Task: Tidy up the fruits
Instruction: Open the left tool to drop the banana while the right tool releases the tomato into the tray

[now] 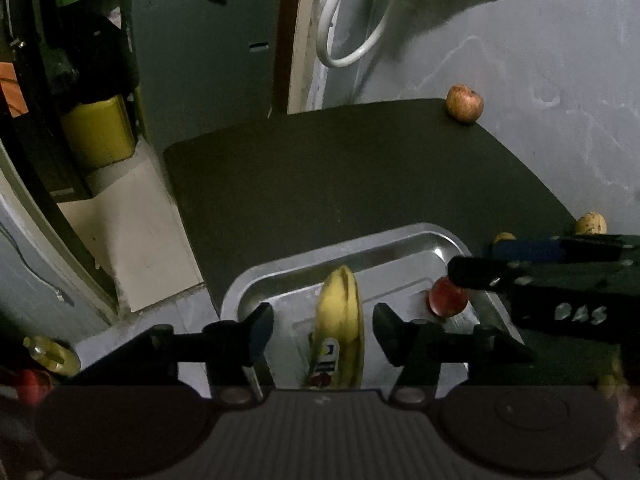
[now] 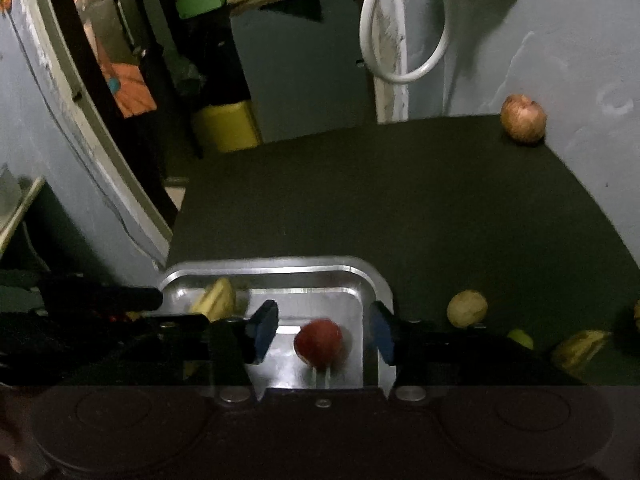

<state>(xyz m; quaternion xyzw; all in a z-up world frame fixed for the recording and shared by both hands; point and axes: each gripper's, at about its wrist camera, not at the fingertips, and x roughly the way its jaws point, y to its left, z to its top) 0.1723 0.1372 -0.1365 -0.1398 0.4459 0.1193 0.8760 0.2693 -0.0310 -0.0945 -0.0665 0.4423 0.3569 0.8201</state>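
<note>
A yellow banana (image 1: 340, 328) with a sticker lies in the metal tray (image 1: 280, 268). My left gripper (image 1: 323, 332) stands open astride it, and a gap shows on both sides of the fruit. A red apple (image 2: 319, 343) rests in the tray's right part (image 2: 280, 264). It looks a little blurred. My right gripper (image 2: 324, 336) is open above it, with its blue pads (image 2: 266, 330) clear of the apple. The same apple (image 1: 448, 298) shows in the left wrist view, partly behind the right gripper's dark finger. The banana's tip (image 2: 216, 300) shows at the tray's left.
The tray sits on a dark green mat (image 1: 360, 168). A brownish round fruit (image 2: 523, 119) lies at the far right corner by the grey wall. To the tray's right lie a pale round fruit (image 2: 467, 308), a small green fruit (image 2: 520, 338) and another banana (image 2: 580, 346).
</note>
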